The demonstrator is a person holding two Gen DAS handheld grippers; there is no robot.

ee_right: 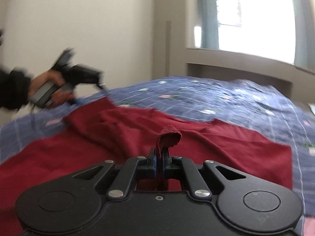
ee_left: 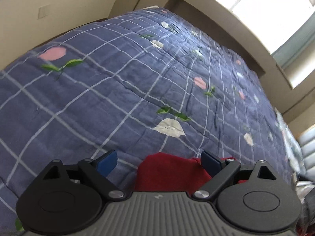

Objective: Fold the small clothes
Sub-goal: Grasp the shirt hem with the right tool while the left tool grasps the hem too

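A dark red garment point(ee_right: 216, 143) lies spread on the blue checked quilt point(ee_right: 226, 102). My right gripper point(ee_right: 161, 155) is shut on a pinched fold of the red cloth, which sticks up between its fingers. My left gripper point(ee_left: 159, 162) is open, its blue pads wide apart, with a corner of the red garment point(ee_left: 167, 173) lying between and under them. In the right wrist view the left gripper point(ee_right: 102, 87) is blurred at the garment's far left corner, held by a hand in a black sleeve.
The quilt point(ee_left: 118, 90) with pink and white flowers covers a bed. A beige wall ledge point(ee_left: 226, 23) and a bright window point(ee_right: 256, 17) with blue curtains lie beyond the bed's far side. A grey padded headboard point(ee_left: 309, 143) shows at the right.
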